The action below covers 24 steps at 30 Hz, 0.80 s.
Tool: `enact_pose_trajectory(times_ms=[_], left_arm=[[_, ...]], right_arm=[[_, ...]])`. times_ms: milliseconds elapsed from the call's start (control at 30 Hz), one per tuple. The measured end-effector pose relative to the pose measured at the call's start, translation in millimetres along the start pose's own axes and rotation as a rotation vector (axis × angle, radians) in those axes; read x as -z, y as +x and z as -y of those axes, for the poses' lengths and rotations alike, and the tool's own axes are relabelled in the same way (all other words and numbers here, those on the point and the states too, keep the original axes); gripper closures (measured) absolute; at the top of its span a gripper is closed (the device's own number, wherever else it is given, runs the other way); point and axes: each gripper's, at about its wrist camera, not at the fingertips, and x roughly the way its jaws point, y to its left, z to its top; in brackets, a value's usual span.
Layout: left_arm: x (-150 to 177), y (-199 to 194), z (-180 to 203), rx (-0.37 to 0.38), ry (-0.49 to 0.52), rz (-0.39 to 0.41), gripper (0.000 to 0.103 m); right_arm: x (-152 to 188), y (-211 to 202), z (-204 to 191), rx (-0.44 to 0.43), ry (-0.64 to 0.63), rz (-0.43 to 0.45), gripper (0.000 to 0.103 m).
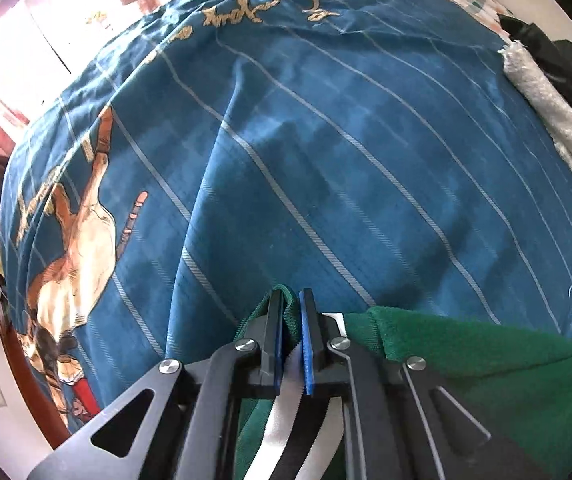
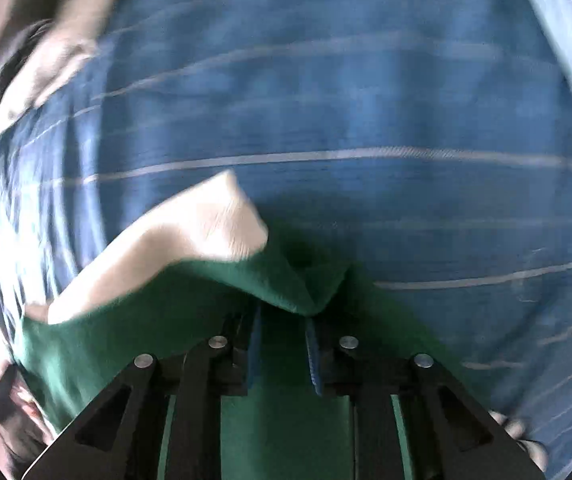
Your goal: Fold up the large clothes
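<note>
Green knit, the garment [image 1: 466,360] lies on a blue bedspread [image 1: 326,160] with thin pale stripes and a printed horse at its left side.

Left tongs [image 1: 291,320]: pointed steeply down, jaws pressed together on a folded edge of the green garment. The green cloth rises between the blue pads, and a white and black striped band of the same garment hangs below the grip, toward the camera. More green cloth spreads to the right of these tongs, a ribbed edge nearest them.

A grey-white towel [image 1: 558,136] lies well ahead and to the right of the left tongs, at the bedspread's edge, with dark cloth beyond it.

Right tongs [image 2: 282,340]: view blurred. Jaws narrowed with a gap between the pads; green garment [image 2: 190,320] fills that gap and bunches in a peak just ahead of the tips. Whether the pads truly press on the cloth cannot be told. A white panel [image 2: 190,240] of the garment lies ahead and to the left of the tips. Striped blue bedspread [image 2: 366,100] fills the rest ahead.
</note>
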Motion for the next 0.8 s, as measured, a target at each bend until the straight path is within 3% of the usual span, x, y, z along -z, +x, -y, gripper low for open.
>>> enact_pose_trajectory(times_ms=[100, 200, 267, 300, 333, 400, 567, 700, 800], left_arm=[[-2.4, -15.0, -6.2, 0.022, -0.047, 0.025, 0.092], [2.9, -47.2, -28.3, 0.109, -0.166, 0.071, 0.088], [15.0, -70.8, -45.2, 0.135, -0.244, 0.097, 0.064], [26.6, -85.8, -55.8, 0.129, -0.283, 0.12, 0.027], [34.5, -92.5, -63.6, 0.124, -0.314, 0.132, 0.01], [59.1, -108.0, -81.4, 0.125, -0.387, 0.148, 0.01], [155.6, -117.0, -119.2, 0.155, -0.652, 0.059, 0.01], [220.3, -94.4, -120.5, 0.168, -0.785, 0.001, 0.01], [241.0, -62.3, -108.1, 0.271, -0.865, -0.038, 0.011]], right_arm=[[1.9, -15.5, -10.4, 0.041, -0.063, 0.0, 0.081], [17.7, -35.2, -10.8, 0.014, -0.081, -0.002, 0.076], [31.7, -47.8, -10.5, -0.019, -0.08, 0.003, 0.066], [41.2, -55.0, -11.5, -0.039, -0.08, 0.008, 0.057], [51.6, -61.8, -13.7, -0.056, -0.081, 0.011, 0.049], [71.7, -72.4, -22.1, -0.083, -0.096, 0.019, 0.046], [109.8, -79.8, -53.5, -0.112, -0.18, 0.024, 0.046], [140.3, -63.9, -76.3, -0.081, -0.269, -0.003, 0.046], [152.6, -48.8, -82.5, -0.083, -0.272, -0.041, 0.046]])
